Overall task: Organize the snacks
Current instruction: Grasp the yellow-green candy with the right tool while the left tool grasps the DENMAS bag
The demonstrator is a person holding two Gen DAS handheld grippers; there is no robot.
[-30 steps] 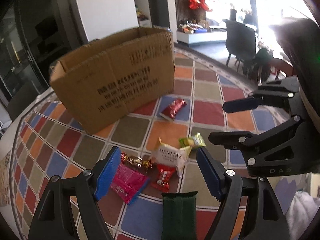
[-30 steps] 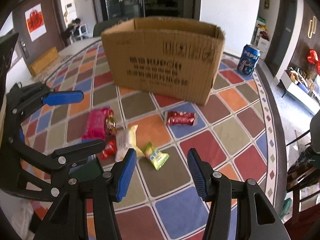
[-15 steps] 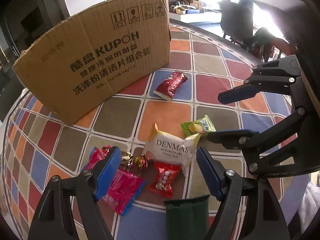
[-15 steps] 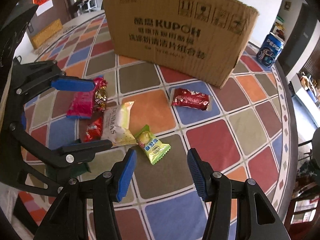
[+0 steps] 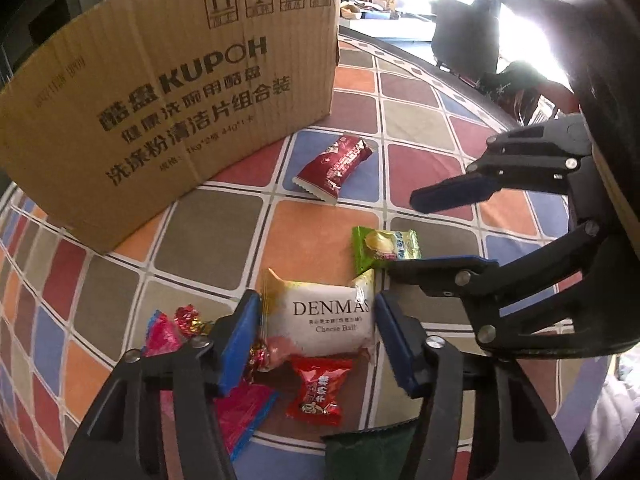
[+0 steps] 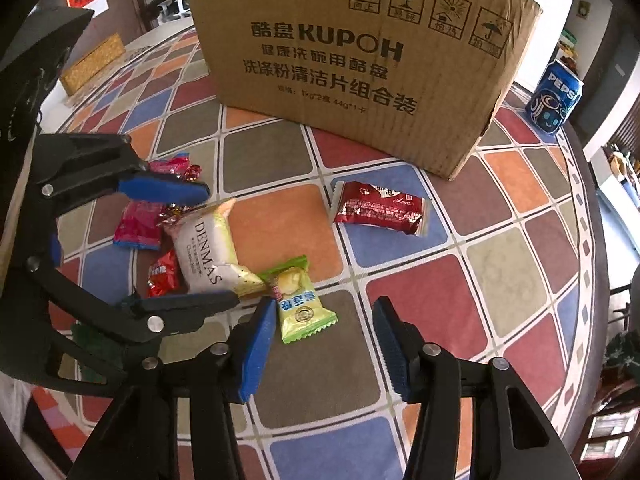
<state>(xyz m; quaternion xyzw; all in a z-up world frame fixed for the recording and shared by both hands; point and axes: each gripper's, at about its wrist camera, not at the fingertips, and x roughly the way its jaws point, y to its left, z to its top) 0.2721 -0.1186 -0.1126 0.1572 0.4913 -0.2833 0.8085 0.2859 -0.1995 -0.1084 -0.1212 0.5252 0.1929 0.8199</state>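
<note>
— Between your left gripper's blue pads, what is sitting?

— You are bracketing the white DENMAS cheese ball packet; the jaws are spread to either side of it, not clamping it as far as I can tell. It is lying on the checkered tablecloth among the other snacks.

— And around it?

— A small red candy is lying just below it, a pink wrapper beside that, and a green packet is touching its corner. Your right gripper is hanging open near that green packet, holding nothing.

— Farther out?

— A dark red packet is lying alone near the cardboard box, and a Pepsi can is standing beside the box.
</note>
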